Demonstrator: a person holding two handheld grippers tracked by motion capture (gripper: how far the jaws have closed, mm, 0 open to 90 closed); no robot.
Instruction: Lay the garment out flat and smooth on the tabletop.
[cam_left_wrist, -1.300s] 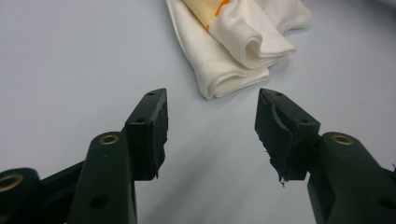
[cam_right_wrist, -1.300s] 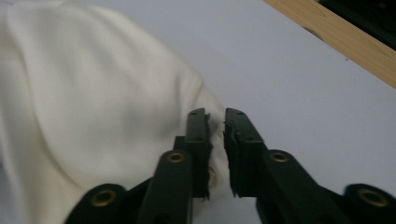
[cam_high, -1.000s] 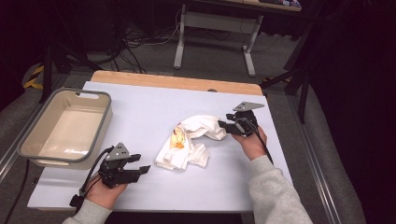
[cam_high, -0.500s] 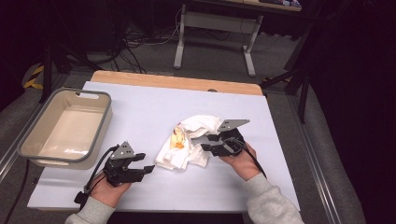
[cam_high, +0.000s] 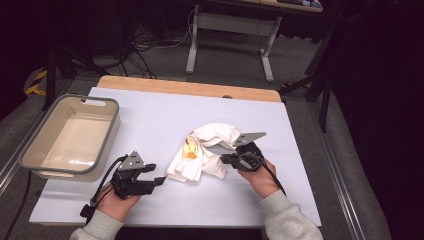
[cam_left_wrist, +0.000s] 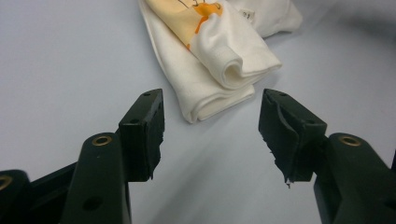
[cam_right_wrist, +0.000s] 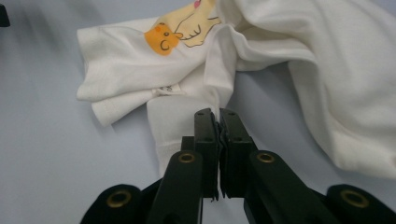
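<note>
So the right gripper (cam_high: 224, 156) slid in toward the person and its jaws just snapped closed, pinching a fold of the white shirt (cam_high: 200, 155) crumpled right in front of it. The left gripper (cam_high: 159, 181) hasn't budged, jaws half open with nothing in them, shirt edge just ahead. Grey bin (cam_high: 30, 157) beyond the left gripper looks empty. Pale blue table (cam_high: 150, 110), dark room with cables behind.
</note>
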